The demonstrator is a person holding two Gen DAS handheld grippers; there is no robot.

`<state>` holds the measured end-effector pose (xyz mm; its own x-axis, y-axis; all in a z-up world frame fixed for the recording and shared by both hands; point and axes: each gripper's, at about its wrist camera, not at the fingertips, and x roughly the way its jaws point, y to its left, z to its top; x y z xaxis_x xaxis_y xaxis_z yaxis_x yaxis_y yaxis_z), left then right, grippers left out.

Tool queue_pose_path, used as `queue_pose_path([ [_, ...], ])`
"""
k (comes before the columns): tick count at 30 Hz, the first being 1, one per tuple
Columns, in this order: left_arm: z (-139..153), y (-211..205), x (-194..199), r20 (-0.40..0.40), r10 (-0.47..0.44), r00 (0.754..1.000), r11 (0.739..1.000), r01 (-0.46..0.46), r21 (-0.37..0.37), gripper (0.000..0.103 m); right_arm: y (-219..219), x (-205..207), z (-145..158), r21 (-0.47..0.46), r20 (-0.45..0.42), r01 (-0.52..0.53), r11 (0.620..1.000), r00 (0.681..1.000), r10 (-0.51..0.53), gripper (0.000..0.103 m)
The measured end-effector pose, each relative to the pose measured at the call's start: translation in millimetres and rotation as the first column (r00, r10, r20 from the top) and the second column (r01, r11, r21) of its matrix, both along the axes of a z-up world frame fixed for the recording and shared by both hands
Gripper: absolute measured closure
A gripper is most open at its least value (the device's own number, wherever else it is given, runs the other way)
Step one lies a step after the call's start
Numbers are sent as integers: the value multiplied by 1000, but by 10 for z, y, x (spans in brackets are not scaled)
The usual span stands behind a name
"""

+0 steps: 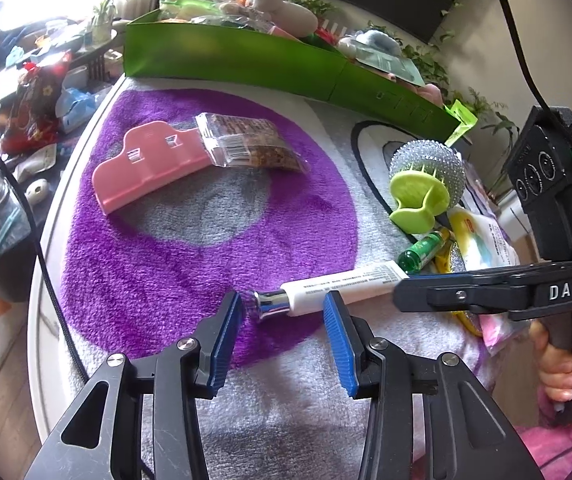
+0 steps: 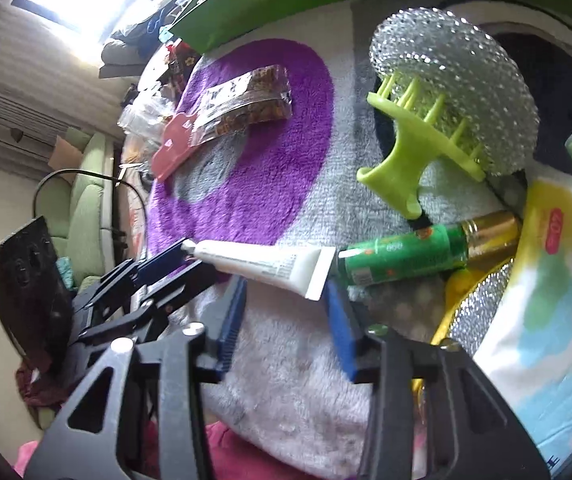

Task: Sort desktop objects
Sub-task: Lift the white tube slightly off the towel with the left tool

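Note:
A white tube with a chrome cap (image 1: 338, 286) lies on the purple and grey towel (image 1: 166, 264). My left gripper (image 1: 282, 310) is open, its blue pads on either side of the chrome cap end. My right gripper (image 2: 282, 292) is open around the tube's flat crimped end (image 2: 318, 276). It shows in the left wrist view as a black arm from the right (image 1: 406, 290). The left gripper shows in the right wrist view (image 2: 182, 256) at the tube's cap end.
A pink clip (image 1: 150, 164) holds a snack packet (image 1: 250, 142). At the right lie a green scalp brush (image 1: 418, 196), a steel scourer (image 1: 430, 162), a small green bottle (image 1: 422, 252) and a tissue pack (image 2: 546, 320). A green box (image 1: 270, 64) of items stands behind.

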<state>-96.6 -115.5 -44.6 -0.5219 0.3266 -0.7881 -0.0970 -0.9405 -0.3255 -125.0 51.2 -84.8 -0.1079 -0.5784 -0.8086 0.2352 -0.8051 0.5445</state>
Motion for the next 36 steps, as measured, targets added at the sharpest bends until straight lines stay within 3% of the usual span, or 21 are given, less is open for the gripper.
queue_pose_path([
  [10, 15, -39, -88, 31, 21, 999, 999, -23, 40, 60, -61, -139, 10, 75, -22, 8, 997, 1000, -6, 51],
  [22, 17, -8, -115, 41, 9, 999, 999, -10, 34, 60, -137, -95, 16, 98, -38, 2, 995, 999, 2, 57],
  [36, 85, 174, -8, -25, 15, 1000, 994, -17, -104, 59, -255, 24, 71, 206, -201, -8, 979, 978, 50, 62],
])
